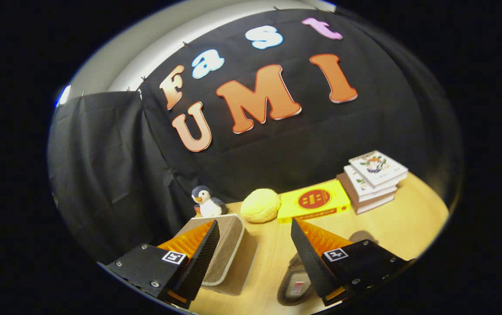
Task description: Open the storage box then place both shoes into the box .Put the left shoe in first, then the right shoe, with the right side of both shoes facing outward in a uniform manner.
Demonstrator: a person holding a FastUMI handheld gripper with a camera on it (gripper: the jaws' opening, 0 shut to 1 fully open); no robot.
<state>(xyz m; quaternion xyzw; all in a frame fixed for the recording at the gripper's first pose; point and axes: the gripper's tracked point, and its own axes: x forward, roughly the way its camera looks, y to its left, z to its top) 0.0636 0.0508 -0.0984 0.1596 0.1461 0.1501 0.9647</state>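
I am holding the gripper [255,245] above the pale wooden tabletop [408,223] with its fingers spread wide and gripping nothing, because neither the lid nor a shoe has been taken up.

At about ten o'clock from the gap, partly behind the left finger, the beige fabric storage box with rounded corners [229,249] is lying with its lid closed. I judge opening it to be the first step, so I am keeping the jaws wide to fit over the lid's edge.

Beyond the box, at eleven o'clock, a small grey and white plush penguin [207,202] is standing against the booth wall. At twelve o'clock a pale yellow round sponge-like ball [260,205] is sitting, touching a flat yellow box with a red round emblem [314,202] at one o'clock. At two o'clock, well beyond the right finger, a stack of white and brown books [373,179] is lying near the wall. These are clutter set back to leave working room.

At five o'clock, mostly hidden behind the right finger, a grey-brown shoe [292,284] is resting on the table; I cannot tell whether it is the left or the right one.
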